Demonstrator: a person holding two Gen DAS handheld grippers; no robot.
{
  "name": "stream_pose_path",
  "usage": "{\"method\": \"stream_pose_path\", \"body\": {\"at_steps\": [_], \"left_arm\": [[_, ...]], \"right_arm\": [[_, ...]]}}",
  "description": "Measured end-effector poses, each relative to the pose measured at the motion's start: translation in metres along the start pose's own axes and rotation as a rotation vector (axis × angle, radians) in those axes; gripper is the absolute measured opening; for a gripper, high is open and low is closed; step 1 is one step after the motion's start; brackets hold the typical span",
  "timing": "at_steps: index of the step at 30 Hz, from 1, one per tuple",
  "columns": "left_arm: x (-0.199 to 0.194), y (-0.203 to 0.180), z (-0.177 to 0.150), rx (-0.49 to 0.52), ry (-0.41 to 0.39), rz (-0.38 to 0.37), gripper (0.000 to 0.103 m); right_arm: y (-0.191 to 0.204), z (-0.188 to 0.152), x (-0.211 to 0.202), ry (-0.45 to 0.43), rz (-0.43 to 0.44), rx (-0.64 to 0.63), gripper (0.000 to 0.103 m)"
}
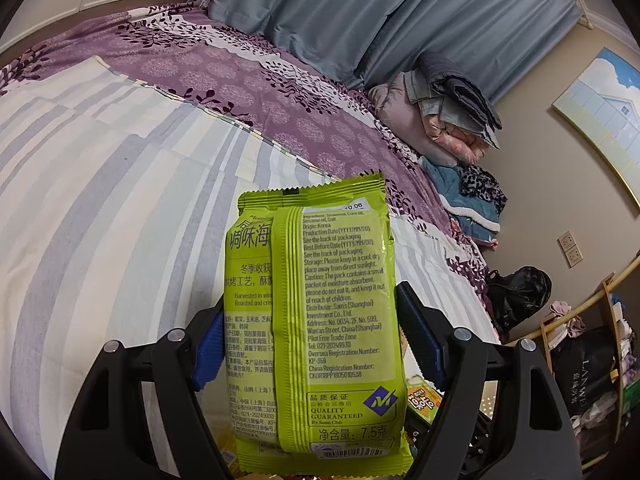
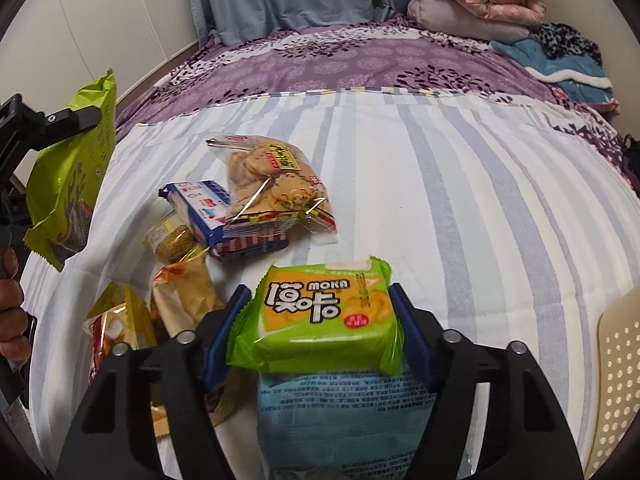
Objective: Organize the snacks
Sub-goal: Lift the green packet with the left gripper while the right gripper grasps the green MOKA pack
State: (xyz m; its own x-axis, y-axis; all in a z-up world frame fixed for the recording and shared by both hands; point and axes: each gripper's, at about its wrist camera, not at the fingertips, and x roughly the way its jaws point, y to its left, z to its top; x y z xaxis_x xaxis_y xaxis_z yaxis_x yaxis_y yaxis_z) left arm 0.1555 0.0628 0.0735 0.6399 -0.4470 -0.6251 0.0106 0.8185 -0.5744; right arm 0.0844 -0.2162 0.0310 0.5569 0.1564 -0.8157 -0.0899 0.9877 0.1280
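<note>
The right gripper [image 2: 320,320], blue-padded, clamps a small green plastic cracker packet [image 2: 320,320] reading "MOKA", above a pale blue packet [image 2: 344,420] at the striped bedsheet's [image 2: 480,200] near edge. The left gripper [image 1: 308,336] grips an upright lime-green seaweed pouch [image 1: 320,320] reading "Quality Guaranteed", "7.5". A clear cookie bag [image 2: 272,180] lies farther in.

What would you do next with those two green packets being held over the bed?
Probably carry the MOKA packet, gripped by the right gripper, toward the white perforated basket at the right edge. The left gripper already holds the seaweed packet aloft, away from the snack pile.
</note>
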Motion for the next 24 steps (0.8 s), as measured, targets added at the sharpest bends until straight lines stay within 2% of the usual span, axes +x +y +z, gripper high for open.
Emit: {"method": "stream_pose_path", "body": {"at_steps": [12, 24], "left_arm": [[-0.026, -0.015, -0.01, 0.033, -0.028, -0.029, 0.078], [-0.077, -0.061, -0.025, 0.103, -0.076, -0.085, 0.078]], "right_arm": [[-0.011, -0.003, -0.061, -0.145, 0.024, 0.054, 0.064], [-0.05, -0.021, -0.147, -0.329, 0.012, 0.131, 0.064]]}}
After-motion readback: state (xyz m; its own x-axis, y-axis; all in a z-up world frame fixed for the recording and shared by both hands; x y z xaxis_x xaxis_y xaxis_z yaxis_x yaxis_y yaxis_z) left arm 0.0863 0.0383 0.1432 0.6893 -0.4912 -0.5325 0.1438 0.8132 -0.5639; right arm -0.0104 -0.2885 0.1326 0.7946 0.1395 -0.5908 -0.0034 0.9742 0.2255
